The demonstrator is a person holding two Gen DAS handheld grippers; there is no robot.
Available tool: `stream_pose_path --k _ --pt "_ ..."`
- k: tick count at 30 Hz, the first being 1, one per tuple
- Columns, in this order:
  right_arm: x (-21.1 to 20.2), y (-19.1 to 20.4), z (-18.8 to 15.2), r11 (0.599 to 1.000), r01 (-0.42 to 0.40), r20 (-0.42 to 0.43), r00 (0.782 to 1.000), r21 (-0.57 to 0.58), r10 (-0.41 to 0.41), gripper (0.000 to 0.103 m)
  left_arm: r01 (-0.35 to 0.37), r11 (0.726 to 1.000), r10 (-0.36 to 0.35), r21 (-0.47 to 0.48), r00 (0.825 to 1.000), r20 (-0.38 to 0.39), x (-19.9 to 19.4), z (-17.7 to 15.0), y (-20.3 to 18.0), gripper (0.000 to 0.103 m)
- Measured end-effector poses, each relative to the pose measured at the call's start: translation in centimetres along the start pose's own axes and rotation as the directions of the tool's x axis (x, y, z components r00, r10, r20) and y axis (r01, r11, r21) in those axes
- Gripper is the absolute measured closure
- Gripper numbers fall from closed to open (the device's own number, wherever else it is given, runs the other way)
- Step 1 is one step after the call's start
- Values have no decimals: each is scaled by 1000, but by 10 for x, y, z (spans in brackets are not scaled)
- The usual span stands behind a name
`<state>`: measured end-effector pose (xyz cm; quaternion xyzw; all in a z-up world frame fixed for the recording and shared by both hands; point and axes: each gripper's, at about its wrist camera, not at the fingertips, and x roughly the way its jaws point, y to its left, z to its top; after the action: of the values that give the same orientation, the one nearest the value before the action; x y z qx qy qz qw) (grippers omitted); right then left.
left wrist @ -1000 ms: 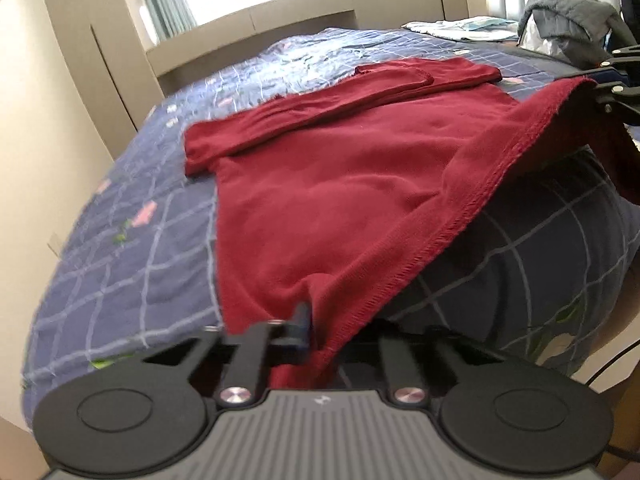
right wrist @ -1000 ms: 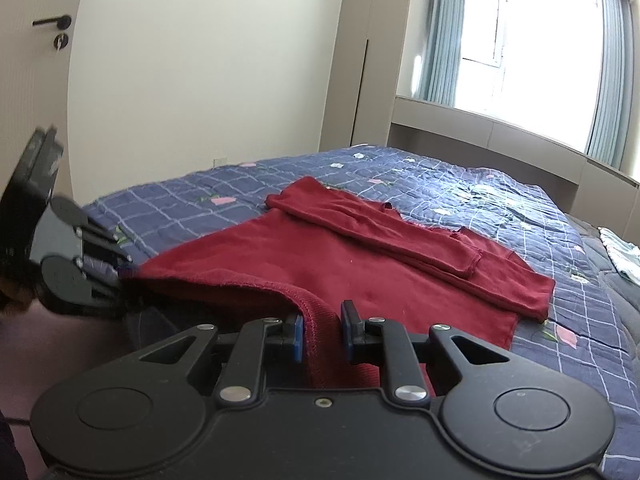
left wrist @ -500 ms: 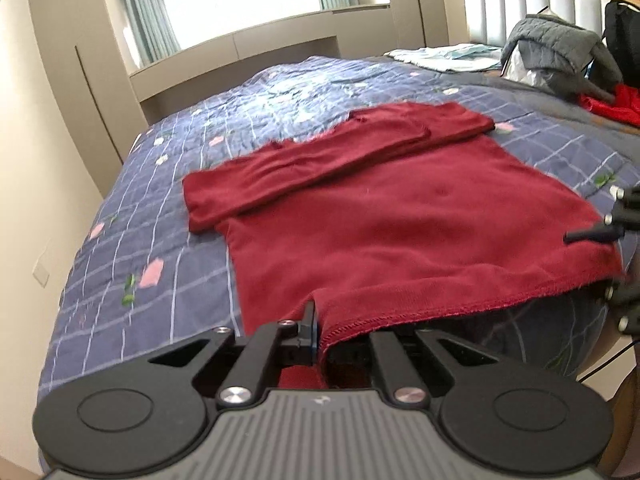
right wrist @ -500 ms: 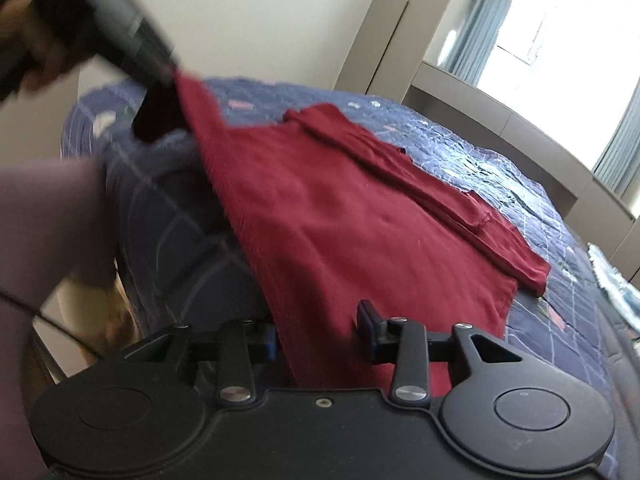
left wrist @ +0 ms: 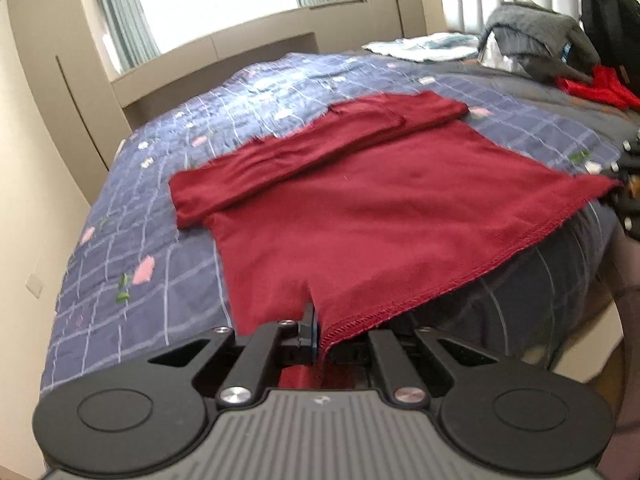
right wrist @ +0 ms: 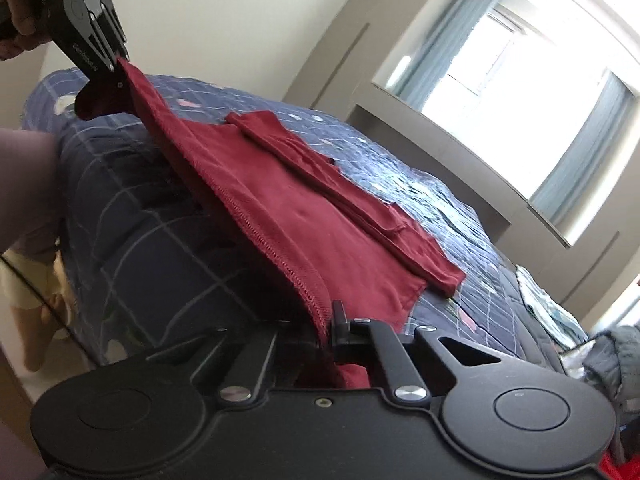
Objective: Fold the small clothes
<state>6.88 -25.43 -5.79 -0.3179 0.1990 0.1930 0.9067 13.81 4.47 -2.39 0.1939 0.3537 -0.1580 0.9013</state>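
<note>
Left wrist: both grippers' fingers [left wrist: 308, 330] clenched on knit maroon sweater [left wrist: 360, 216] hem, seemingly taut.

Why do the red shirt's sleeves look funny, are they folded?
Folded. Both sleeves lie across the dark red shirt in a band near its far end, while the body stays spread flat on the bed.

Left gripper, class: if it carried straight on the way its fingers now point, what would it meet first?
The left gripper, shut on the hem of the dark red top, points across that top. It would probably meet more of the top's spread body first, then the blue checked bedspread beneath; depth is hard to judge.
</note>
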Motion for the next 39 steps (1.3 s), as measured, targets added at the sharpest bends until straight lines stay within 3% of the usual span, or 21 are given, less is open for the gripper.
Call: stream_pose_path --k 8,12,15,18,22,28,35,39 --pt "-27 -6 4 994 -102 -47 994 -39 100 99 43 998 -42 53 999 -13 -28 -25 -13 100" --pt "-51 -8 7 983 -183 -97 979 -16 180 99 79 989 -74 124 996 -46 -48 -40 -30 100" --pt "-70 -14 12 969 -247 -126 961 -7 244 99 130 983 -121 125 989 -80 -65 -45 -39 100" --pt "-78 -26 19 963 -270 -120 955 13 270 98 148 983 -141 107 988 -67 -79 -42 -37 99" --pt "-73 -46 39 958 -287 -77 955 13 287 98 170 985 -170 18 985 -28 -78 -18 -16 99" --pt "-43 -90 80 964 -264 -14 965 -44 263 98 135 991 -135 -12 991 16 -65 47 22 99" --pt "31 -148 124 977 -178 -11 984 -117 177 98 29 984 -36 178 999 36 -34 132 44 98" --pt "80 -170 138 978 -167 -46 986 -125 162 97 17 973 -20 228 1000 9 0 168 48 98"
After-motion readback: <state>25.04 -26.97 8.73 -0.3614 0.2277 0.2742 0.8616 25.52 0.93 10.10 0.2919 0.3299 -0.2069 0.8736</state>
